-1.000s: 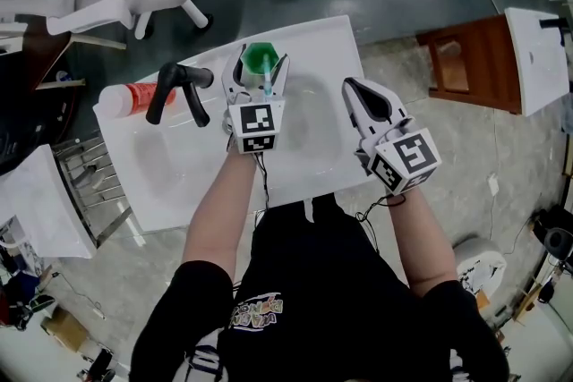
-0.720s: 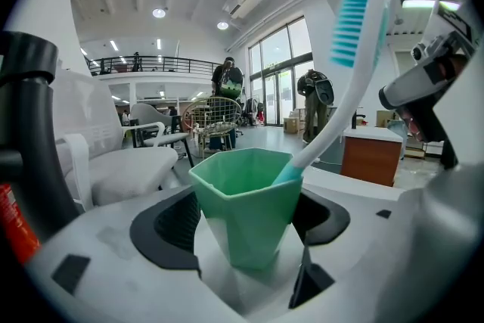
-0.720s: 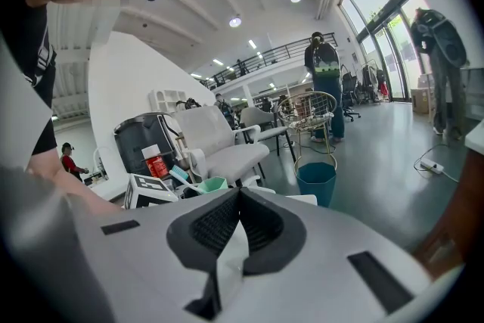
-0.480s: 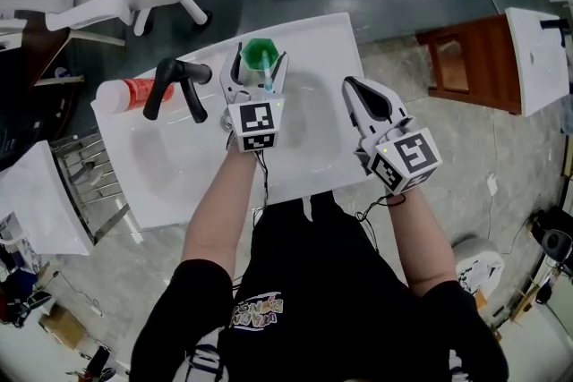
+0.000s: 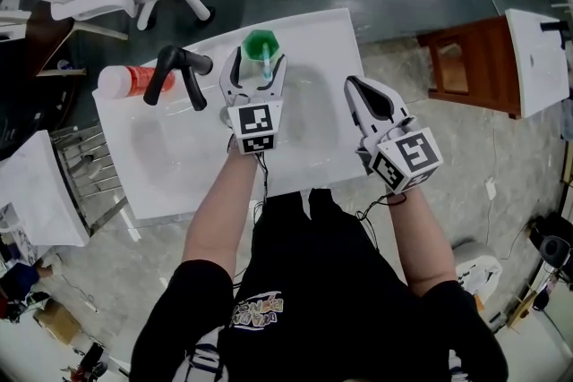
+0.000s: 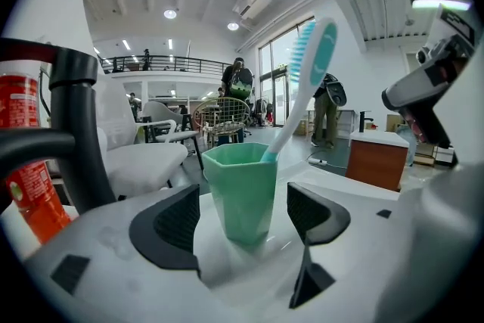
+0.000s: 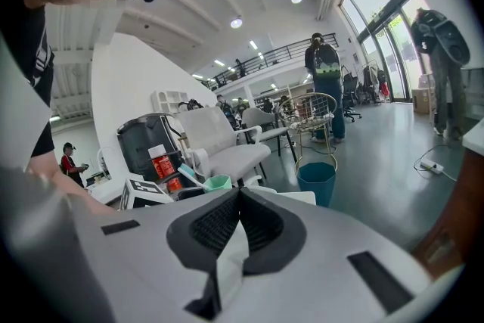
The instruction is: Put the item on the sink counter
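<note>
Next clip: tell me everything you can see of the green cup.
The green cup is a faceted tumbler, plastic by its look, mint green and matte. It stands upright on the white sink counter, near its far edge. A toothbrush with a white handle and teal bristles leans inside it, head up. The left gripper is open, its fingers either side of the cup with a gap at each.

Mint-green cup [image 5: 261, 45], in it a teal-and-white toothbrush [image 6: 302, 72], under it the white sink counter [image 5: 179, 165], left of the cup a black faucet [image 5: 175, 72] and red bottle [image 5: 134, 83] with white cap, my left claw [image 5: 258, 61] white, black-padded, black-and-white squares on its cube.
</note>
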A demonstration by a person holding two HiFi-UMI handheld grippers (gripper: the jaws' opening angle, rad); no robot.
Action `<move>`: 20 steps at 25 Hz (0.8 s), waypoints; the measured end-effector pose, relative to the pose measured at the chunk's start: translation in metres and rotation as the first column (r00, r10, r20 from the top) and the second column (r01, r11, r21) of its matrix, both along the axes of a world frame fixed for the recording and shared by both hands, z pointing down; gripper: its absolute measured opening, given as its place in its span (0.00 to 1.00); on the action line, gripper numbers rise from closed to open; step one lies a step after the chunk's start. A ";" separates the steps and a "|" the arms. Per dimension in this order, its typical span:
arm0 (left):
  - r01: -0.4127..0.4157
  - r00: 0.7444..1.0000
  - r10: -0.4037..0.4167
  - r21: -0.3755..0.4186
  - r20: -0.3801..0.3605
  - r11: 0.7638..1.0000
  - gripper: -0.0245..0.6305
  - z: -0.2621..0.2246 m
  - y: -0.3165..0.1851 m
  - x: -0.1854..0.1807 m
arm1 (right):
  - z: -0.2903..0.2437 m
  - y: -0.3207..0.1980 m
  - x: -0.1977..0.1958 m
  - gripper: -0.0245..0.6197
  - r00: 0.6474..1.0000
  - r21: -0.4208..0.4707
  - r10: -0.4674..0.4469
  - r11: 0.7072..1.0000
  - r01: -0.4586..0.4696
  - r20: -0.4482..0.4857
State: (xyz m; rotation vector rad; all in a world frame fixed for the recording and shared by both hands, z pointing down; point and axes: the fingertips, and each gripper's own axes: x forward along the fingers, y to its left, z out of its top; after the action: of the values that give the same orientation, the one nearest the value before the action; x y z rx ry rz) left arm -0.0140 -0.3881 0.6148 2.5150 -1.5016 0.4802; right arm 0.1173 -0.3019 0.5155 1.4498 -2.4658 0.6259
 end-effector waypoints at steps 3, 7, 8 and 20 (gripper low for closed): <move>0.013 1.000 -0.013 0.001 -0.001 1.000 0.55 -0.005 0.014 -0.003 | -0.004 0.005 -0.002 0.12 1.000 0.011 -0.015 1.000 0.015 0.003; 0.029 1.000 -0.029 0.006 0.001 1.000 0.55 -0.014 0.036 -0.008 | -0.013 0.013 -0.005 0.12 0.999 0.033 -0.037 0.999 0.037 0.008; 0.034 0.999 -0.034 0.009 0.001 0.999 0.55 -0.017 0.042 -0.010 | -0.015 0.016 -0.006 0.12 0.999 0.039 -0.043 0.998 0.042 0.009; 0.045 0.999 -0.045 0.061 -0.007 0.997 0.55 -0.080 0.133 -0.015 | -0.056 0.066 -0.012 0.12 0.992 0.130 -0.126 0.984 0.123 0.020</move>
State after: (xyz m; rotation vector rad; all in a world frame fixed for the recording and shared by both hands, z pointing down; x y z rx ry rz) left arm -0.0293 -0.2550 0.5346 2.5191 -1.5905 0.4262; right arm 0.1054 -0.2358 0.4597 1.3244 -2.6379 0.4739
